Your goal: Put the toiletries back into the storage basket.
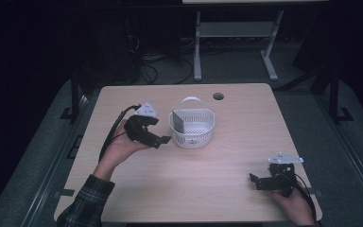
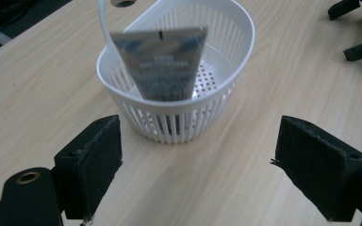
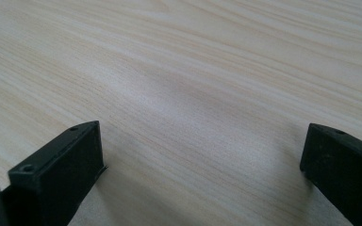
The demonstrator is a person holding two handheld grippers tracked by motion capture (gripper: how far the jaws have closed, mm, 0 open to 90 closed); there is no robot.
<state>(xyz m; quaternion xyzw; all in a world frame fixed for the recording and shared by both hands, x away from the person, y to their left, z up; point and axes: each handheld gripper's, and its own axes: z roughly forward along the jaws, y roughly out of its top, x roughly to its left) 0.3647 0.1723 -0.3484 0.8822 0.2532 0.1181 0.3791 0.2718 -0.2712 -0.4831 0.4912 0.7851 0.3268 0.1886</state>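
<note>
Scene: a light wood table (image 1: 184, 189) carrying a white slotted plastic basket (image 1: 192, 128) with a hoop handle, near the table's middle and slightly to the far side.
Item in basket: a flat grey squeeze tube (image 2: 162, 63) with printed text too blurred to read.
Tube position: inside the basket, propped against its left wall, lower end down on the perforated floor.
Tube axis: long axis runs close to upright, tilted a little; the wide crimped end points up and stands above the rim.
Reason for lean: judged that the basket is too shallow for the tube to lie flat, so the wall supports it.
Left hand-held gripper (image 1: 163, 140): just left of the basket, raised off the table in the person's hand, aimed at the basket's side.
Left jaws: spread wide, gripping nothing; the left gripper view frames basket and tube between the two pads.
Likely purpose: judged to be lined up for a reach toward the basket or the tube.
Right hand-held gripper (image 1: 254, 180): near right corner of the table, well apart from the basket, low over bare wood.
Right jaws: spread wide, empty.
Likely purpose: judged parked clear of the work.
Hole: a round cable port (image 1: 218, 96) beyond the basket, at the far edge.
</note>
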